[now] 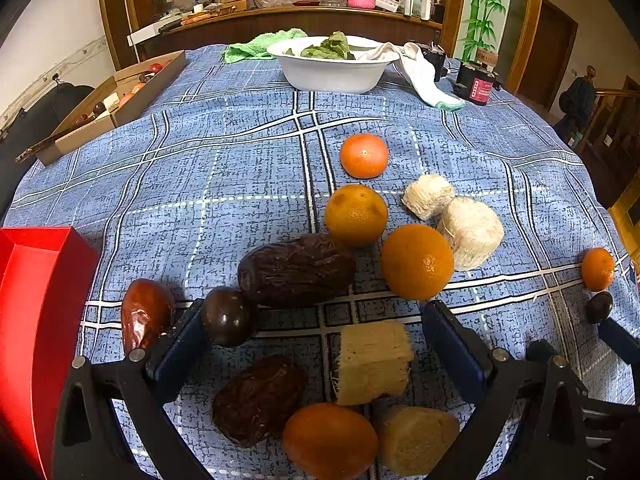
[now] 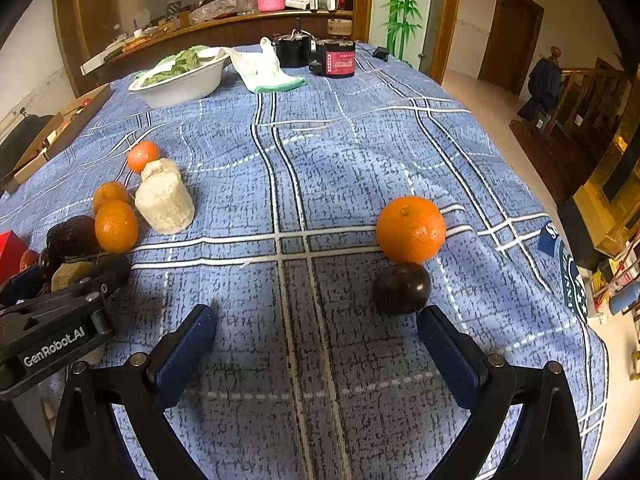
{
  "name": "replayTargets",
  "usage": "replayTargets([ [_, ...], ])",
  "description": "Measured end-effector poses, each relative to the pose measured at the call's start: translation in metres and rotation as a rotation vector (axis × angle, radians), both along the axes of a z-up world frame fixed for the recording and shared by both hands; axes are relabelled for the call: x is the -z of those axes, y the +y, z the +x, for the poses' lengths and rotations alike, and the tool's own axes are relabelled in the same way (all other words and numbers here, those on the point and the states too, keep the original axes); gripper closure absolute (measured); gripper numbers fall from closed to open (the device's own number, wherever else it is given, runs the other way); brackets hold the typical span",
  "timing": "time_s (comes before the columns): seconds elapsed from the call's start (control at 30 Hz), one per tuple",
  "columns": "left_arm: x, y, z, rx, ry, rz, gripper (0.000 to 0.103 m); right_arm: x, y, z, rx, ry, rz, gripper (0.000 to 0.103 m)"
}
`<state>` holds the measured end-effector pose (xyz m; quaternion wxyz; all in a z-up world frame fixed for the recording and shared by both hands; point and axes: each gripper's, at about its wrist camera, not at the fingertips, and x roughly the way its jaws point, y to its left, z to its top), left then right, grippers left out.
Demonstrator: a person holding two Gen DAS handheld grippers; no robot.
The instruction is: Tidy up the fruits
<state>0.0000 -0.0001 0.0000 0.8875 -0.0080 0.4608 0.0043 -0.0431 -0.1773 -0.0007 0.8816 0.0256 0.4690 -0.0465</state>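
My left gripper [image 1: 316,332] is open low over a crowd of fruit on the blue checked tablecloth. Between its fingers lie a tan fibrous block [image 1: 372,362], a dark date [image 1: 258,400], an orange [image 1: 330,440] and a second tan block [image 1: 416,440]. A dark plum [image 1: 226,316] touches the left fingertip, with a big date [image 1: 296,270] and a red date [image 1: 144,316] close by. Three oranges [image 1: 416,262] and two white fibrous pieces [image 1: 472,232] lie farther out. My right gripper [image 2: 316,340] is open and empty. A dark plum [image 2: 401,288] sits just ahead of its right finger, an orange [image 2: 411,229] behind it.
A red box [image 1: 36,320] stands at the left edge. At the far end are a white bowl [image 1: 332,74] of greens, cloths, a black and red canister [image 2: 334,63] and a cardboard box [image 1: 120,100]. The table's right edge [image 2: 576,264] drops to the floor.
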Motion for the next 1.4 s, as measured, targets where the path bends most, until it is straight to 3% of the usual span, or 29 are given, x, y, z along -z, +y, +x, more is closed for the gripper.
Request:
replayTargets([
  [0.3, 0.000, 0.002, 0.004, 0.011, 0.051, -0.007, 0.001, 0.001, 0.004, -0.003, 0.034, 0.017, -0.004, 0.001],
  [0.43, -0.006, 0.010, -0.008, 0.044, 0.043, -0.073, 0.002, 0.000, 0.004, -0.003, 0.036, 0.014, -0.003, 0.001],
  [0.5, -0.012, 0.018, -0.019, 0.063, 0.044, -0.135, 0.011, 0.000, 0.004, -0.004, 0.038, 0.010, -0.002, 0.001],
  [0.57, -0.022, 0.026, -0.036, 0.077, 0.004, -0.155, 0.015, 0.000, 0.004, -0.003, 0.039, 0.009, -0.004, 0.001],
  [0.73, -0.051, 0.047, -0.088, 0.043, -0.184, -0.037, 0.014, -0.001, 0.003, -0.007, 0.043, 0.000, 0.000, 0.001],
  [0.87, -0.065, 0.065, -0.116, 0.006, -0.274, 0.022, 0.014, -0.008, -0.005, -0.017, 0.083, -0.062, 0.035, 0.004],
  [1.0, -0.072, 0.084, -0.131, -0.017, -0.307, 0.038, 0.014, -0.031, 0.003, -0.046, 0.085, -0.168, 0.018, 0.004],
  [1.17, -0.077, 0.089, -0.137, -0.015, -0.306, 0.011, 0.014, -0.062, 0.045, -0.083, -0.039, -0.305, 0.003, 0.004],
  [1.4, -0.083, 0.086, -0.144, 0.035, -0.332, -0.023, 0.014, -0.070, 0.087, -0.096, -0.178, -0.330, -0.006, 0.004],
])
